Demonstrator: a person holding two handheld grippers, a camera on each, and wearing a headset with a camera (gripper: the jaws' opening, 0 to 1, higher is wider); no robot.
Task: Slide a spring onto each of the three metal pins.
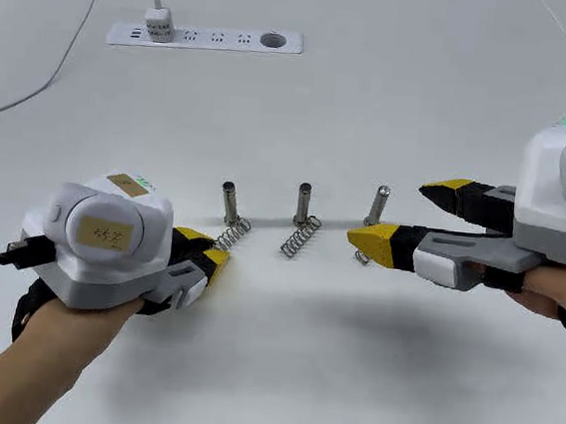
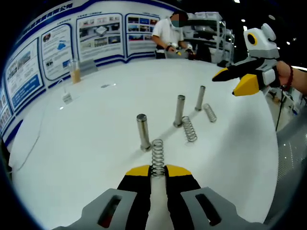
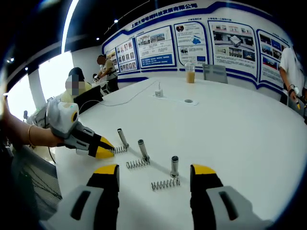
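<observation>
a: looking across the table point(image 1: 395, 93) — anything done?
b: not yet. my right gripper point(image 3: 155, 170) hangs wide open near the right pin point(image 1: 378, 205), and my left gripper point(image 2: 157, 168) is clamped on a spring point(image 2: 157, 153) beside the left pin point(image 1: 229, 203). all pins bare — the other springs point(image 1: 301, 237) lie flat.

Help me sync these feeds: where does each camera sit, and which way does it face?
Head view: headset, looking down at the table; left gripper, right gripper, forearms show.
Left gripper view: rides that gripper, facing along jaws closed on a spring.
Right gripper view: rides that gripper, facing between open jaws.
All share the three pins.
</observation>
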